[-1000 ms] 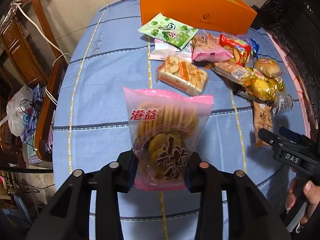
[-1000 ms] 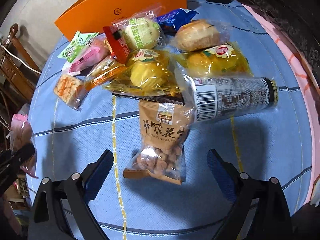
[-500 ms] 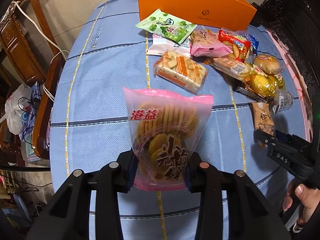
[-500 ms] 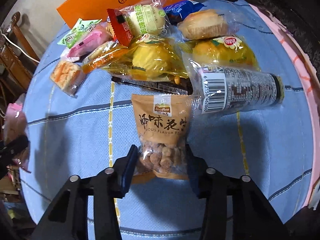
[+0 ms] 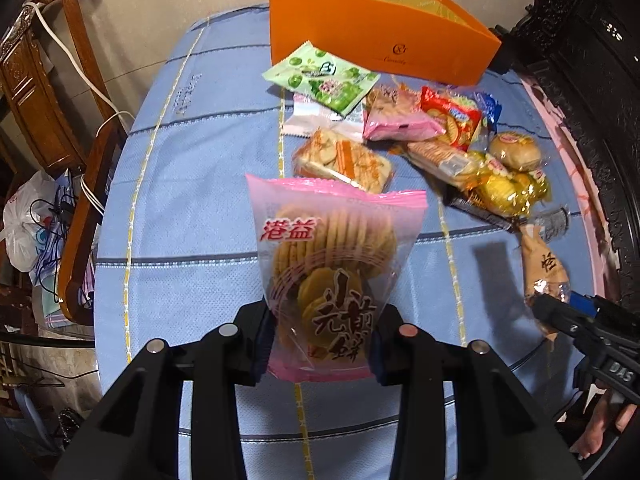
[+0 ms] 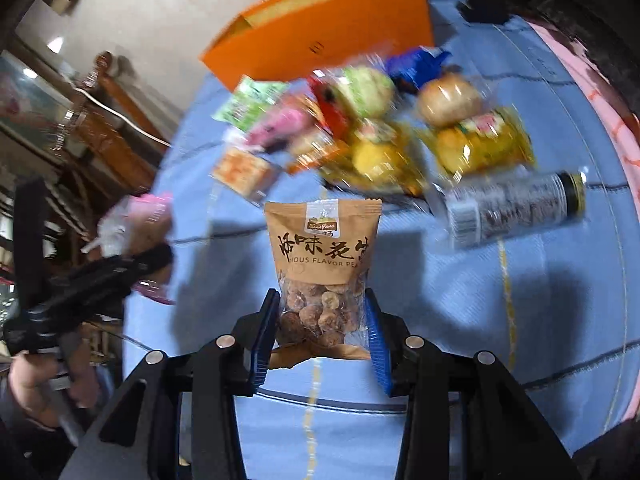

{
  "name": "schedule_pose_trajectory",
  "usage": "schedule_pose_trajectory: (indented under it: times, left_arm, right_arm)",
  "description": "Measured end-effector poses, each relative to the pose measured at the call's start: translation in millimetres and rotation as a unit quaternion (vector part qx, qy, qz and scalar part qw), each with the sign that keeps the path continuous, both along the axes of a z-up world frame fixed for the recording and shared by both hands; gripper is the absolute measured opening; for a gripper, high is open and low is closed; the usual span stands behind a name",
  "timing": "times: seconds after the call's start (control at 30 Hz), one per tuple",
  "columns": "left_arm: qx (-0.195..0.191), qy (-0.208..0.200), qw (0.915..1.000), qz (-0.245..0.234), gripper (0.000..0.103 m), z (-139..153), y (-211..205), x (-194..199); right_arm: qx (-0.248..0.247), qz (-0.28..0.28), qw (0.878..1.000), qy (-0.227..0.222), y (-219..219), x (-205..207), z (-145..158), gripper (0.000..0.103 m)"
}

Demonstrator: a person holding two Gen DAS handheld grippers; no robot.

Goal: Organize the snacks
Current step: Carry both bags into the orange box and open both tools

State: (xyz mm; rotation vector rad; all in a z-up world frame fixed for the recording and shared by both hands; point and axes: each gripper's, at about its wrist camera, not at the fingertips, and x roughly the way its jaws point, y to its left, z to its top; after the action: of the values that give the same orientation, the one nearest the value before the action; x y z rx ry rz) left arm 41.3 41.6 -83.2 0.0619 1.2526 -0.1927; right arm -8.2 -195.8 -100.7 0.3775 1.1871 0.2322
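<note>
My left gripper (image 5: 320,344) clamps a pink cracker bag (image 5: 332,264) above the bench (image 5: 192,208). Right gripper (image 6: 322,332) closing on brown peanut bag (image 6: 322,248), nuts showing through its clear bottom.

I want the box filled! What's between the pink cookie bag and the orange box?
Left wrist view: cracker pack and green packet lie between cookie bag and orange box.

On the pink biscuit bag (image 5: 334,276) in front of me I read red characters "港益" up top and large dark characters lower down. The brown peanut pouch (image 6: 322,256) shows dark characters above the partly cut-off line "IOUS FLAVOR PE". At the right edge of my left view, the black gripper (image 5: 576,320) body carries "DAS" upside down.
</note>
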Motion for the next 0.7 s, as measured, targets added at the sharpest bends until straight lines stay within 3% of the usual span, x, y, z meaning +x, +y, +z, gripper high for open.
schedule_pose_trajectory:
  times: [0.3, 0.7]
  left_arm:
    - [-0.010, -0.042, 0.9990, -0.008, 0.037, 42.6, -30.4, 42.3]
    - [-0.026, -0.090, 0.9956, 0.002, 0.037, 102.0, -74.5, 154.4]
  right_arm:
    - [-0.014, 0.003, 0.998, -0.058, -20.2, 34.6, 54.0, 0.042]
    - [-0.015, -0.020, 0.989, -0.148, -50.2, 152.2, 114.6, 0.042]
